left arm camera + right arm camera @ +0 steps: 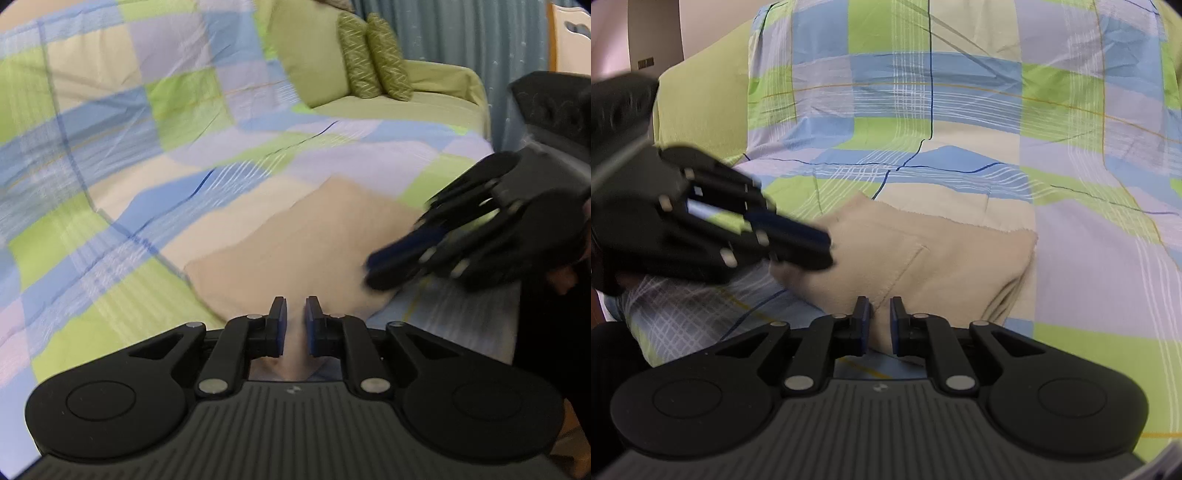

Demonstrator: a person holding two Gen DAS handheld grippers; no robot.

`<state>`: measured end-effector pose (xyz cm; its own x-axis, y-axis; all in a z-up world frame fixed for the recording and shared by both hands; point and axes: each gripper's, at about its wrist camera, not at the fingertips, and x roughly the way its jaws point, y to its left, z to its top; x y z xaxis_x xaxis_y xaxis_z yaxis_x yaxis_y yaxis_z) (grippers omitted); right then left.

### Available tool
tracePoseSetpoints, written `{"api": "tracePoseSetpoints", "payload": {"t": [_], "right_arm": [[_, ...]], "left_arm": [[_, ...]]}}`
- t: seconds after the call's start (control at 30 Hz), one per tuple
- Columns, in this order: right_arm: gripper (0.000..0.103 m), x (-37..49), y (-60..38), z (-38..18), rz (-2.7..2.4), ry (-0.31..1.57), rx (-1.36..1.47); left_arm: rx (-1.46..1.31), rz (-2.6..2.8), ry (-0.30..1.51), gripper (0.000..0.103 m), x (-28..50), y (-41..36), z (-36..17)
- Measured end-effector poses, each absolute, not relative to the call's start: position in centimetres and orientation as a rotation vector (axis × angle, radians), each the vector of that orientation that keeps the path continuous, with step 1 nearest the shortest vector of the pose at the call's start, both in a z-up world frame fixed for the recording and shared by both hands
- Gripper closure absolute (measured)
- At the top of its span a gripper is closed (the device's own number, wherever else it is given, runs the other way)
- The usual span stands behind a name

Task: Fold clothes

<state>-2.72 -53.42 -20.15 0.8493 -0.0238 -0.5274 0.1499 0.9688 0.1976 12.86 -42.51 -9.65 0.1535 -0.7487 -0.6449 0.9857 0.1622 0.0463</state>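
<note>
Garment (pixel 923 258) between both jaws.

The near edge of the beige garment (pixel 295 254) is hidden behind the left hand-held gripper (pixel 295 314), so whether its pads touch cloth cannot be told. The right hand-held gripper (pixel 391 266) is smeared by motion blur, its fingertips indistinct. The hand (pixel 565 273) holding it is cut off at the picture's edge. The checked bedspread (pixel 110 147) blurs toward the left rim.
</note>
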Motion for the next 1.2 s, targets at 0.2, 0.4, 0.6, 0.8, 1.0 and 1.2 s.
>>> {"api": "tracePoseSetpoints", "payload": {"t": [0.2, 0.4, 0.6, 0.8, 1.0, 1.2], "right_arm": [[0.103, -5.2, -54.7, -20.9, -0.138, 0.533, 0.261], [0.103, -6.1, -55.0, -20.7, -0.152, 0.533, 0.280], [0.100, -6.5, -51.8, -17.7, -0.198, 0.460, 0.167], [0.101, -2.5, -48.1, -18.0, -0.145, 0.443, -0.007], [0.101, 0.1, -46.6, -20.0, -0.099, 0.519, -0.199], [0.101, -3.1, -49.2, -21.1, -0.217, 0.532, -0.183]], "left_arm": [[0.526, -1.324, 0.513, 0.089, 12.5, -42.3, -10.2], [0.518, -1.282, 0.483, 0.089, 12.0, -40.5, -9.1], [0.524, -1.227, 0.416, 0.089, 10.6, -39.5, -8.5], [0.590, -1.207, 0.431, 0.089, 10.3, -40.3, -10.4], [0.563, -1.208, 0.456, 0.089, 10.7, -40.1, -11.0], [0.541, -1.213, 0.462, 0.089, 11.0, -39.9, -11.2]]}}
